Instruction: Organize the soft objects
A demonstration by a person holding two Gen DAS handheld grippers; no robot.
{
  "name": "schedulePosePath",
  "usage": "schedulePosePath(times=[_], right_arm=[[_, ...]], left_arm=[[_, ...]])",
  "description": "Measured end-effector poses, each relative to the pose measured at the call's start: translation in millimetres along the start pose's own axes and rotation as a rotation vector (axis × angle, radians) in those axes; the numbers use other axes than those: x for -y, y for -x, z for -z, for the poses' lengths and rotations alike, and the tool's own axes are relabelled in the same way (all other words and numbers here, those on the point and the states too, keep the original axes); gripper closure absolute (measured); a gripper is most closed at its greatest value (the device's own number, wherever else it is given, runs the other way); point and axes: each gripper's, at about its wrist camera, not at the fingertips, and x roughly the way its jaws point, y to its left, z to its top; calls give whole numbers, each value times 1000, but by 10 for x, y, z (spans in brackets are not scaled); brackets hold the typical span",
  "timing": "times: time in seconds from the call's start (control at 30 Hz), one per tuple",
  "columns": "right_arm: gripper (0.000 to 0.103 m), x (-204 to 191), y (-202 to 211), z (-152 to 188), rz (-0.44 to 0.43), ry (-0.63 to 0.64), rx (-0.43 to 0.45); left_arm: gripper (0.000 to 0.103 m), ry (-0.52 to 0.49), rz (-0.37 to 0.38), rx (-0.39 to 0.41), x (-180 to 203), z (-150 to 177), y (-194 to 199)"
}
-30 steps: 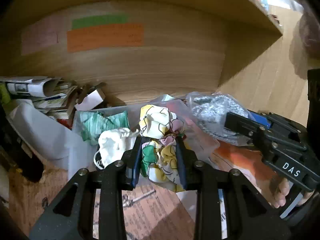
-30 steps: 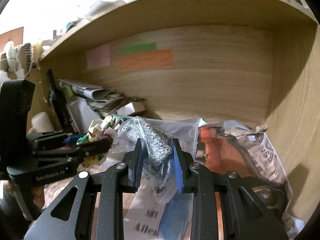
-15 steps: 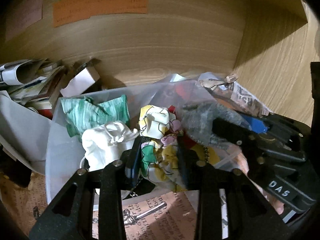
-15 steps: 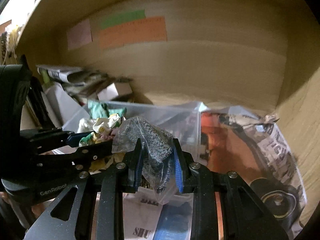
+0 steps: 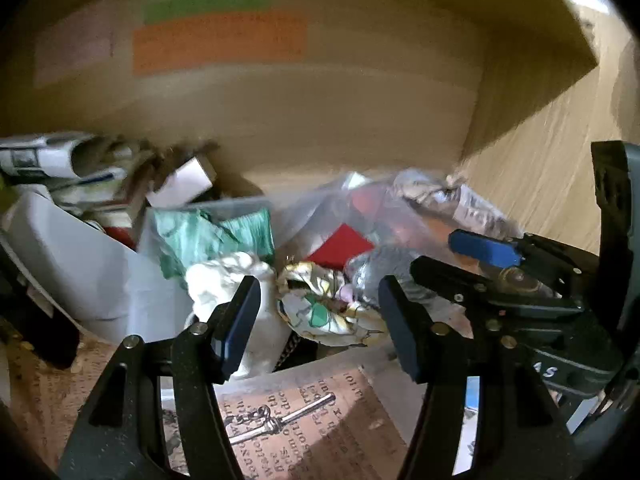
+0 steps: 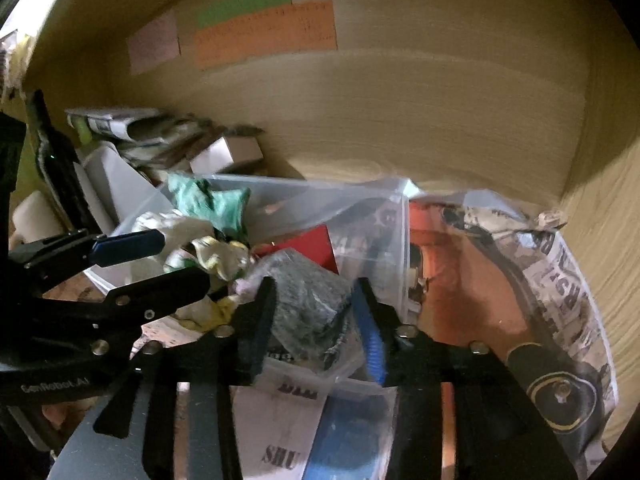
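Note:
A clear plastic bin [image 5: 248,202] [image 6: 288,190] holds a green cloth [image 5: 208,236] [image 6: 208,200], a white cloth [image 5: 228,276] and a floral yellow-and-white cloth [image 5: 324,304] [image 6: 220,256]. My left gripper [image 5: 316,320] is open, its jaws wide apart just in front of the floral cloth, which lies in the bin. My right gripper [image 6: 314,320] is open around a grey knit in a clear bag [image 6: 308,300] that rests at the bin's right front; it also shows in the left wrist view [image 5: 376,272].
All stands inside a wooden shelf bay with coloured paper labels [image 6: 264,28] on the back wall. Stacked newspapers and a small box [image 5: 184,184] lie at back left, a white container [image 5: 60,256] at left. Newspaper [image 6: 500,280] lines the shelf floor.
My left gripper opened and let the floral cloth drop into the bin. My right gripper opened around the bagged grey knit, now lower at the bin. Both views are motion-blurred.

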Motion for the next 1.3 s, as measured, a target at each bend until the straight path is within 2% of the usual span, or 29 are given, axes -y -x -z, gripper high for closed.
schedulePosePath(times=[0.07,0.27,0.37,0.5,0.57,0.63,0.7,0.8,1.3], right_arm=[[52,-10,144,-38,-7,2,41],[49,-37,657,-141,-19,7,176],[41,-75,905,-163,-22,8,245],[31,-130,1170,-167,-33,7,315],[19,-152,1261,-154,-41,0,340],[15,-172,1328,-140,-49,-5,358],[12,-196,1358,-127,-52,-5,365],[0,-230,1413,-92,-46,-5,380],[0,-300,1507,-15,-35,4,391]], left_arm=[[42,6,7,34,1,-27,137],[41,5,-4,164,20,-74,646],[34,0,-11,222,28,-70,862],[20,-7,-36,298,42,-33,1143],[14,-7,-40,321,34,-7,1243],[7,-2,-44,341,21,20,1331],[4,-4,-55,357,22,51,1407],[1,-14,-72,381,24,99,1517],[0,1,-70,390,-26,174,1620]])
